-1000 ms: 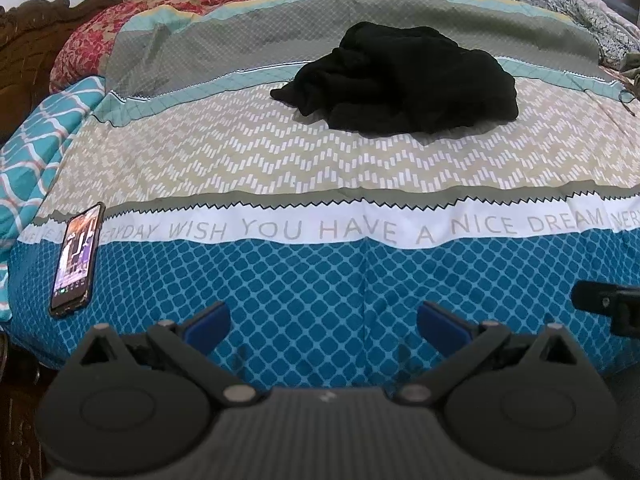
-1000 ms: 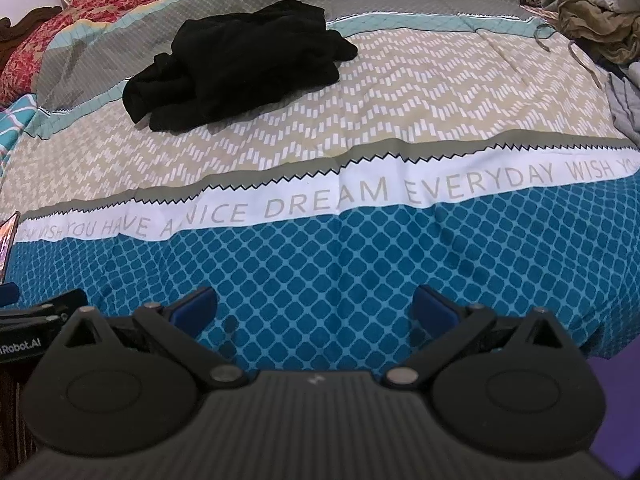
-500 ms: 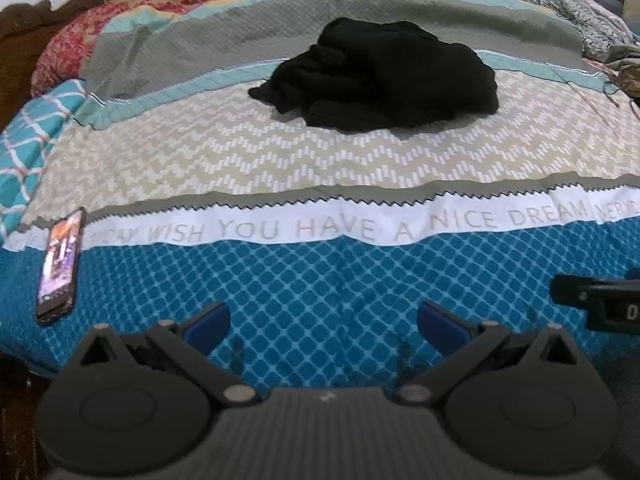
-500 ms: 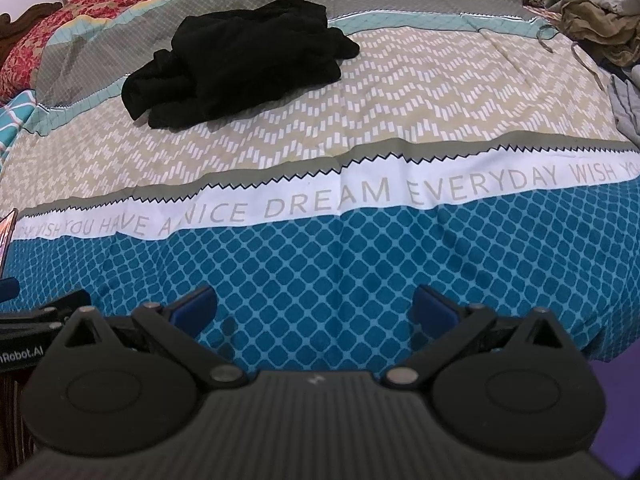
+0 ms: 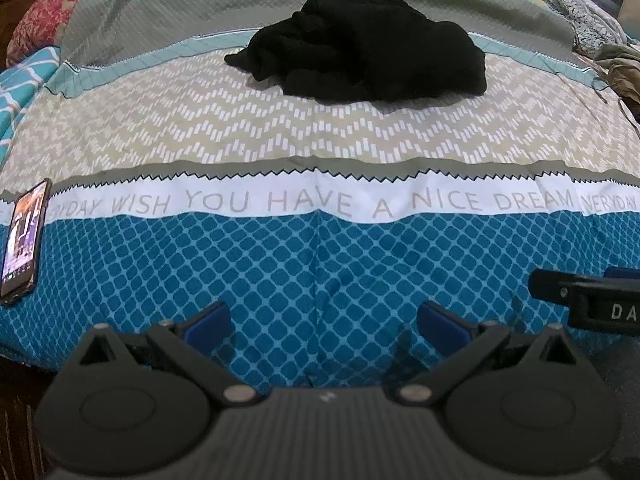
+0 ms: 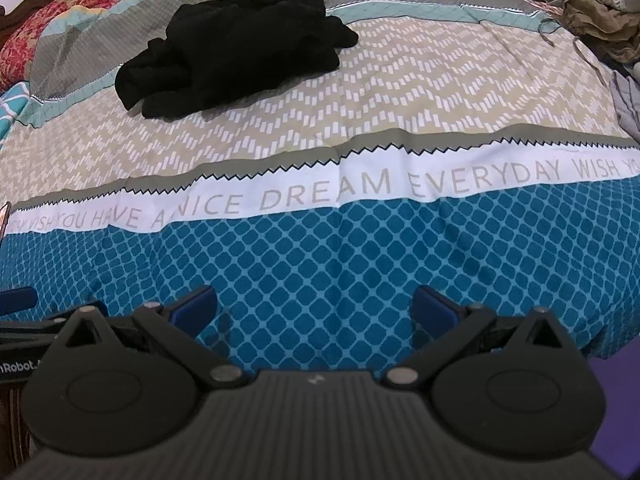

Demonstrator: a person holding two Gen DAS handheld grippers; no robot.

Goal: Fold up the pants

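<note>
Black pants (image 5: 360, 48) lie in a crumpled heap far back on the bed, on the beige zigzag band; the right wrist view has the pants (image 6: 236, 48) at upper left. My left gripper (image 5: 324, 322) hovers open over the blue diamond band near the bed's front edge, with nothing between its blue pads. My right gripper (image 6: 314, 308) is open too, empty, over the same blue band. The right gripper's side (image 5: 588, 294) shows at the right edge of the left wrist view. Both are well short of the pants.
A phone (image 5: 22, 240) with a lit screen lies on the bedspread (image 5: 320, 144) at the front left. Olive and grey clothes (image 6: 596, 12) are piled at the far right. Red patterned bedding (image 5: 52, 4) sits at the back left.
Both grippers have moved forward over the bed, so the pants appear larger and nearer. The fingers have stayed open.
</note>
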